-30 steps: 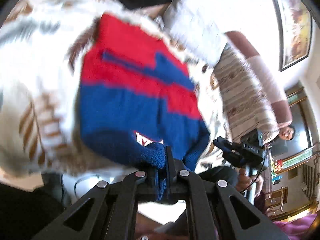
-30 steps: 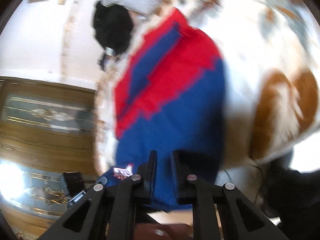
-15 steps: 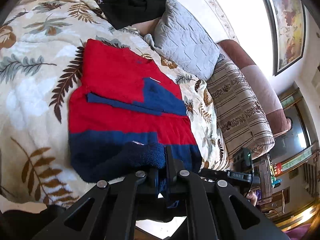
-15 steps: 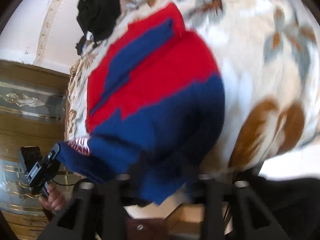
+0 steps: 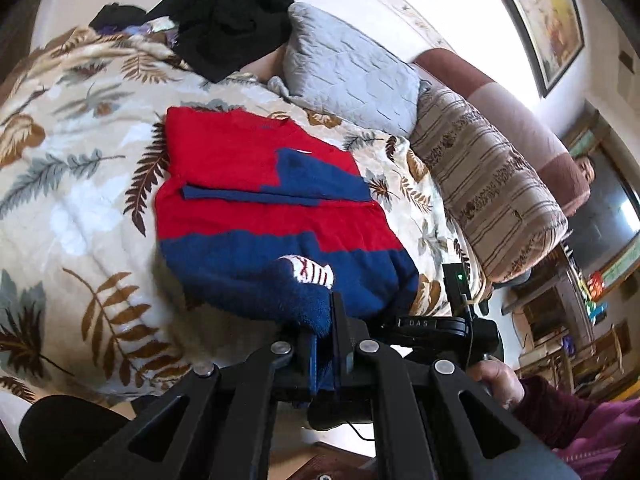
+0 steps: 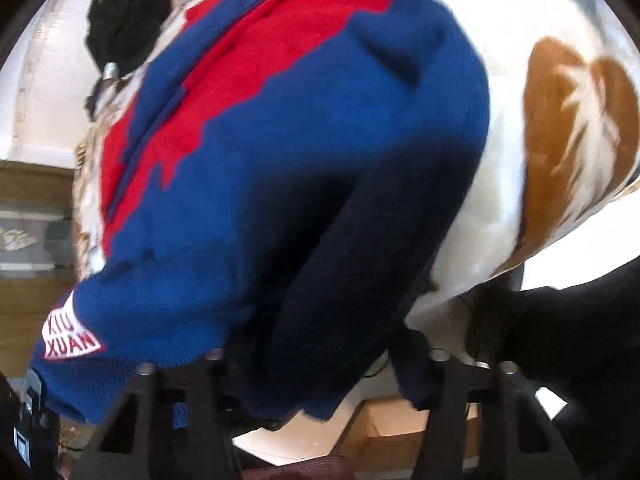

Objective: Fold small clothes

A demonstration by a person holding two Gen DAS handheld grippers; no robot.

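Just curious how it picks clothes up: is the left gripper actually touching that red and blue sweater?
Touching. In the left wrist view, the left gripper is shut on the blue hem of the sweater, with knit fabric pinched between its fingers.

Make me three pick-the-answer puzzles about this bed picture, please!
1. Where is the black clothing? A) on the jumper B) at the far end of the bed, by the grey pillow C) on the floor
2. Which colours is the jumper? A) red and blue B) green and yellow C) all black
3. What are the left tongs doing? A) hanging open B) pinching the jumper's blue hem C) holding the pillow

B: the black clothing lies beside the pillow.
A: the jumper shows both.
B: the left tongs are clamped on blue knit.
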